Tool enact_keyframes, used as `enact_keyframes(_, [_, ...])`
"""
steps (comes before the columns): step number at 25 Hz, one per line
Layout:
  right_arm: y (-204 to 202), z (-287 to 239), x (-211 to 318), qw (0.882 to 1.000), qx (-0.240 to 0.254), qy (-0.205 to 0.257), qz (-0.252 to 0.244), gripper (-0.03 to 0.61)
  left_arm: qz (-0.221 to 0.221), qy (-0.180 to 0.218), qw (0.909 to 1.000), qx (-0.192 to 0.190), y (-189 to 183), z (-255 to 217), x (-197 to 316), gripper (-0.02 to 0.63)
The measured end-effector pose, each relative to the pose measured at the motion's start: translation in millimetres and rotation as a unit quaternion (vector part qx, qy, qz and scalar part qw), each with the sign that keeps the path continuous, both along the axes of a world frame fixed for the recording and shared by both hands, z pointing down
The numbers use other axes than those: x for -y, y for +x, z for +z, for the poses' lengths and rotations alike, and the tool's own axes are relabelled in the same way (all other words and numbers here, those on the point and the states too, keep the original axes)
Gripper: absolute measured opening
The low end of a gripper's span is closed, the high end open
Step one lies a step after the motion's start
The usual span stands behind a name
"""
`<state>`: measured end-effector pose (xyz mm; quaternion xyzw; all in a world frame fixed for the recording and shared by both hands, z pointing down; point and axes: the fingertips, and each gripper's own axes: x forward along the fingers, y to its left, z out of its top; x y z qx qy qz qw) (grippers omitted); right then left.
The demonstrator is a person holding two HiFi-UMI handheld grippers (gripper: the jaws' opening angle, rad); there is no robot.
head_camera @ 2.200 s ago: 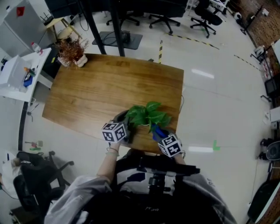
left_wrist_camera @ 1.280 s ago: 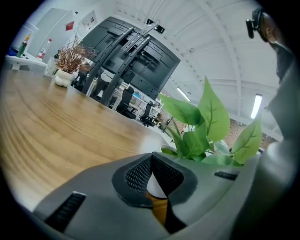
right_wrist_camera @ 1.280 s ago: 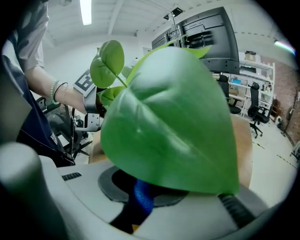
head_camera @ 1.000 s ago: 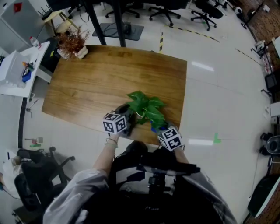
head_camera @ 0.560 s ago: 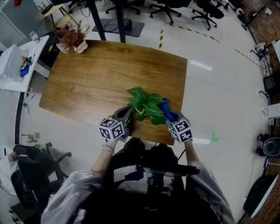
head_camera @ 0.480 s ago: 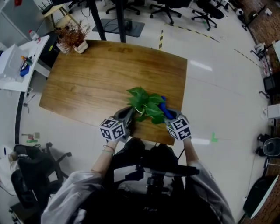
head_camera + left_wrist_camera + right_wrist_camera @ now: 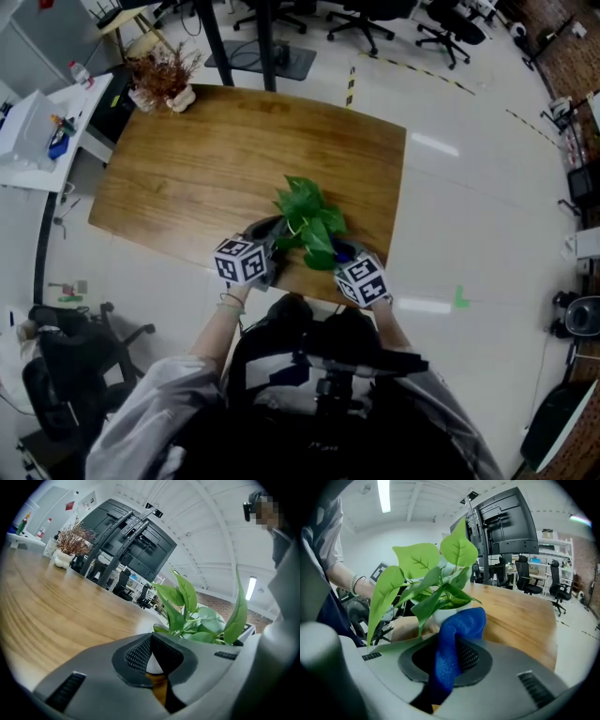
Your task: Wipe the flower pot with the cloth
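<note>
Blue cloth [image 7: 461,623] sits pinched in the right tongs [image 7: 448,654] just beside the white pot [image 7: 440,614], which the left tongs [image 7: 151,639] seem to clamp by its rim at the surface's [image 7: 206,169] near edge, so wiping looks under way and next calls for pressing the cloth round the wall.
</note>
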<state>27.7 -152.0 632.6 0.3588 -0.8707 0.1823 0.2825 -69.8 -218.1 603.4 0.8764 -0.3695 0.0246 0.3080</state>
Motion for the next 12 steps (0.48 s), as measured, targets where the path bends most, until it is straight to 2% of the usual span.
enact_keyframes(6, [-22,15,-12,1.0,-0.006,-0.026,-0.002,0.069,0.008,0.0,0.9999,0.014,-8,6,20,0.008])
enact_keyframes(12, [3,12,-15,1.0,-0.01,-0.025,0.008,0.069,-0.03,-0.012,0.9993,-0.021,-18,4,7,0.008])
